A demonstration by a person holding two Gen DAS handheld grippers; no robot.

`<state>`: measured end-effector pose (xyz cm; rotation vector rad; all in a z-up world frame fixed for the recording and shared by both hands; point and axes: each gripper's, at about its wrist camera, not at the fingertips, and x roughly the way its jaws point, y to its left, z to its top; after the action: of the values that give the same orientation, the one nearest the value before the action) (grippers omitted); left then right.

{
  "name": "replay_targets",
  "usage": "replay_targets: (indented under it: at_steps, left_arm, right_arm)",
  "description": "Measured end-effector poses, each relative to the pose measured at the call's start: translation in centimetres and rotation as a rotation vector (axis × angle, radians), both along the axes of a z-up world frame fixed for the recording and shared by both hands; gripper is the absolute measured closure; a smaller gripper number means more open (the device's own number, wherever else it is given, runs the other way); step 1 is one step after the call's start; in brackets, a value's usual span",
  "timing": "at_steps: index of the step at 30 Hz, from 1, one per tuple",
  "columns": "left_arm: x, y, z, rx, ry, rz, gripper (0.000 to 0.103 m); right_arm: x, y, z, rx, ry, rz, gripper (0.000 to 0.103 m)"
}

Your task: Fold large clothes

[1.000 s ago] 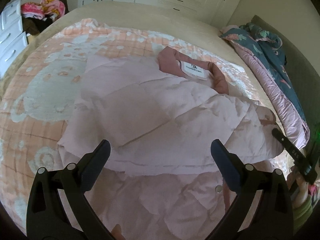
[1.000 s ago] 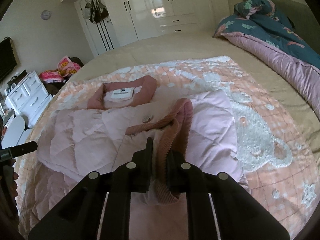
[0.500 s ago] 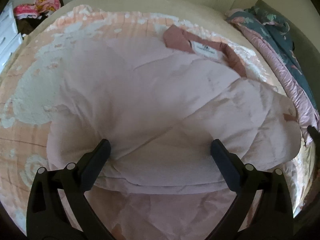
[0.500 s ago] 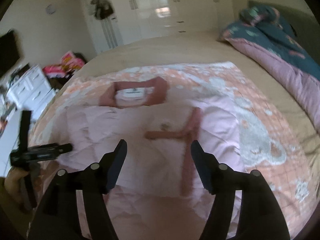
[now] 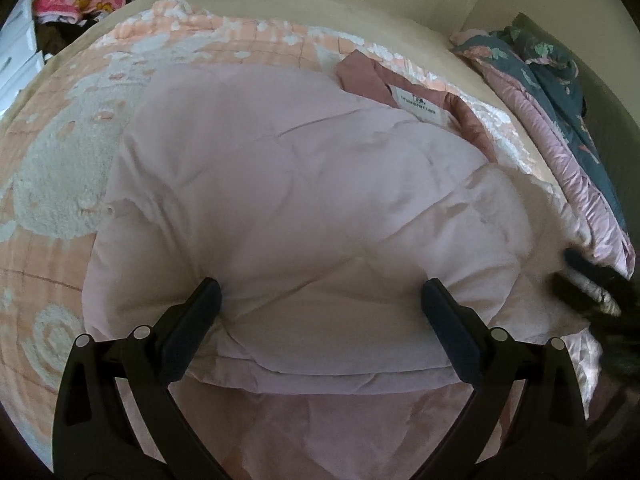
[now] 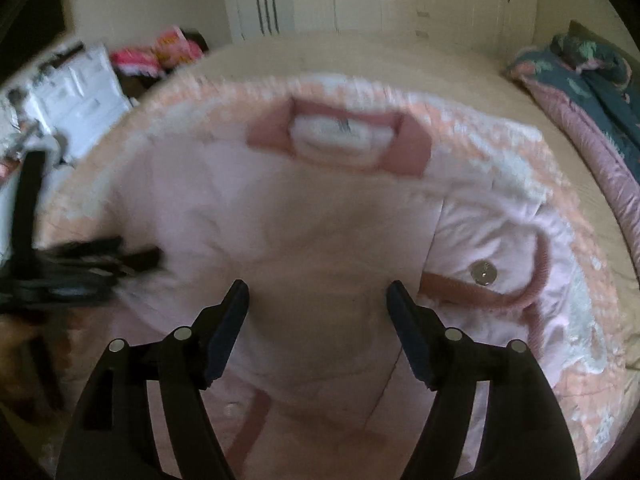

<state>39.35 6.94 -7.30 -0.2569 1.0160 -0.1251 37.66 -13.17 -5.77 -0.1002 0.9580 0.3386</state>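
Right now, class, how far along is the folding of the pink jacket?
Done: both sleeves lie folded across the pink jacket, one ribbed cuff on top. In hand: nothing; the left gripper and the opening right gripper are empty. Left: folding the body toward the collar.

Most of the peach bear blanket (image 5: 68, 168) is being covered by the pink padded jacket (image 5: 304, 208); room is being left along its left side, while the right is being blocked by bunched bedding (image 5: 560, 92).
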Motion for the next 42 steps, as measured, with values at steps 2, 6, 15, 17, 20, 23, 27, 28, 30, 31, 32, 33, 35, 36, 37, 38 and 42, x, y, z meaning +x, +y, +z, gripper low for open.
replay_targets:
  at_steps: [2, 6, 15, 17, 20, 23, 27, 28, 30, 31, 32, 33, 35, 36, 37, 38, 42]
  left_arm:
    - [-0.1, 0.0, 0.0, -0.006, -0.005, -0.003, 0.009]
    - [-0.1, -0.3, 0.1, 0.004, -0.009, -0.016, 0.009]
    - [-1.3, 1.6, 1.1, -0.154, -0.033, 0.064, 0.009]
    - [-1.9, 1.9, 1.7, -0.164, -0.04, 0.077, 0.009]
    - [-2.8, 2.2, 2.3, -0.153, -0.047, 0.09, 0.009]
    - [-3.6, 2.1, 2.5, -0.131, -0.043, 0.097, 0.009]
    - [-4.7, 1.9, 2.6, -0.141, -0.047, 0.091, 0.009]
    - [-5.0, 1.8, 2.6, -0.137, -0.046, 0.089, 0.009]
    - [-5.5, 1.8, 2.5, -0.129, -0.045, 0.09, 0.009]
    - [-5.8, 1.8, 2.6, -0.129, -0.046, 0.091, 0.009]
    - [-6.0, 1.8, 2.6, -0.131, -0.045, 0.093, 0.009]
    - [-6.2, 1.8, 2.7, -0.132, -0.046, 0.094, 0.009]
    - [-6.6, 1.8, 3.0, -0.125, -0.052, 0.096, 0.009]
    - [-6.7, 1.9, 3.1, -0.12, -0.055, 0.095, 0.009]
    - [-6.9, 1.9, 3.4, -0.117, -0.058, 0.094, 0.009]
    - [-7.0, 1.9, 3.6, -0.116, -0.061, 0.093, 0.009]
    - [-7.7, 1.9, 4.3, -0.108, -0.069, 0.085, 0.009]
  right_arm:
    - [0.8, 0.0, -2.0, 0.011, 0.048, -0.005, 0.027]
    - [1.2, 0.7, -3.2, -0.019, 0.038, -0.017, 0.024]
    - [0.1, 0.6, -4.2, -0.016, -0.028, -0.042, 0.023]
    - [-0.1, 0.5, -3.9, -0.012, -0.03, -0.051, 0.023]
    - [-0.5, 0.4, -3.7, -0.007, -0.031, -0.059, 0.023]
    - [-1.1, 0.2, -3.6, 0.01, -0.026, -0.072, 0.023]
    - [-2.1, 0.0, -3.5, 0.018, -0.024, -0.073, 0.023]
    - [-2.3, -0.1, -3.5, 0.023, -0.022, -0.073, 0.023]
    - [-2.7, -0.1, -3.4, 0.025, -0.018, -0.073, 0.023]
    - [-2.8, -0.1, -3.4, 0.024, -0.017, -0.072, 0.023]
    - [-3.0, -0.1, -3.2, 0.022, -0.016, -0.07, 0.023]
    - [-3.1, -0.1, -3.1, 0.025, -0.016, -0.068, 0.023]
    - [-3.4, -0.3, -2.7, 0.045, -0.011, -0.065, 0.023]
    - [-3.6, -0.5, -2.4, 0.052, -0.015, -0.069, 0.023]
    - [-4.0, -0.7, -2.0, 0.06, -0.021, -0.075, 0.023]
    - [-4.3, -0.8, -1.8, 0.066, -0.023, -0.079, 0.022]
    - [-5.7, -1.6, -0.7, 0.107, -0.025, -0.092, 0.022]
